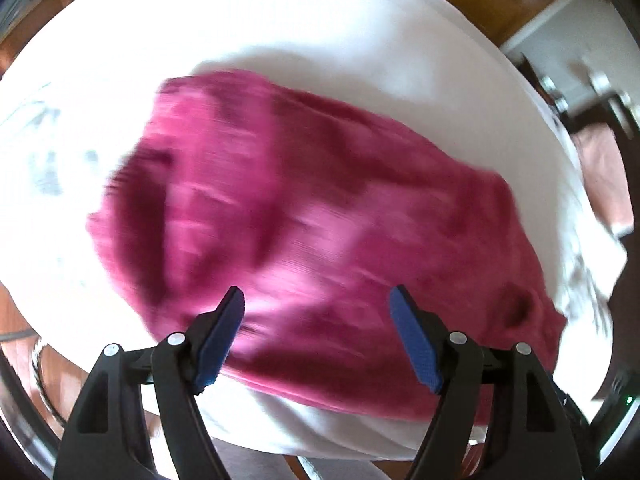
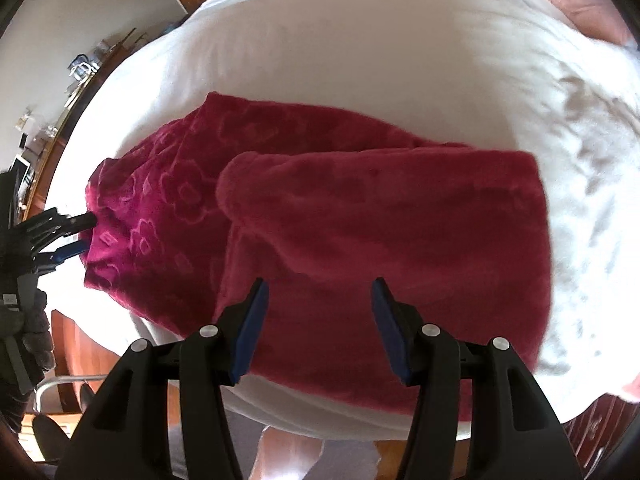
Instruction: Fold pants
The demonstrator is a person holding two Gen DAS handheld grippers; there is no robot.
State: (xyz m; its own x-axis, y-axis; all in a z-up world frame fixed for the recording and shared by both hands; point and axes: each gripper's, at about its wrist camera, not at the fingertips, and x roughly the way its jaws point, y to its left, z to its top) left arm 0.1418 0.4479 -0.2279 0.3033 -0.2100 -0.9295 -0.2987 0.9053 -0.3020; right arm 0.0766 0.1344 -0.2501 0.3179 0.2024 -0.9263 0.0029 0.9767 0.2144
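Both claws, left [image 1: 316, 300] and right [image 2: 320, 292], hung released and empty just above the pants [image 2: 360, 220], folded once on the bed [image 2: 360, 60] beyond; a careless regrasp risked dragging the top layer askew.

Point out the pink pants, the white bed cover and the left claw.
pink pants [image 2: 384, 216]: right wrist view, folded top layer.
white bed cover [image 2: 360, 60]: right wrist view, bare far part.
left claw [image 1: 316, 336]: left wrist view, midway between fingertips.

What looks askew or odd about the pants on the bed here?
The magenta pants lie on the white bed folded unevenly: the top layer sits skewed, leaving the flower-patterned part sticking out toward the left gripper. Nothing looks torn or spilled.
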